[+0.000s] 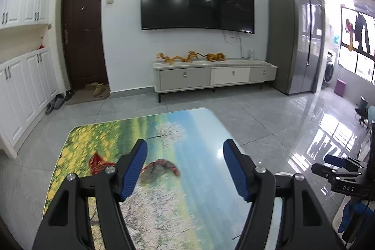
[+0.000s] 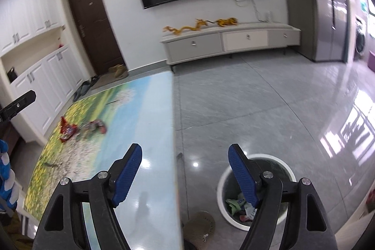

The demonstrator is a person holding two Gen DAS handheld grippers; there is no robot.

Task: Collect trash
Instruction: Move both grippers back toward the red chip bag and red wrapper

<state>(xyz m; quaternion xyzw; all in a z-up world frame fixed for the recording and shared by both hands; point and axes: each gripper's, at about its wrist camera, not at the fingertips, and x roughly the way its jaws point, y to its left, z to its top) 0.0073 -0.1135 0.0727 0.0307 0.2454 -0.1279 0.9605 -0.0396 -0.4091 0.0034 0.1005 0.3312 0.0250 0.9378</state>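
Claws first: your left claw is spread with nothing between its blue pads, and your right claw is spread and empty too. Through the left view, two red wrappers lie on the table with its landscape print, one just beyond the left pad, the other blurred between the fingers. Only your right view shows the white-rimmed trash bin on the floor beside the table, crumpled wrappers inside it, and the same red wrappers far off to the left.
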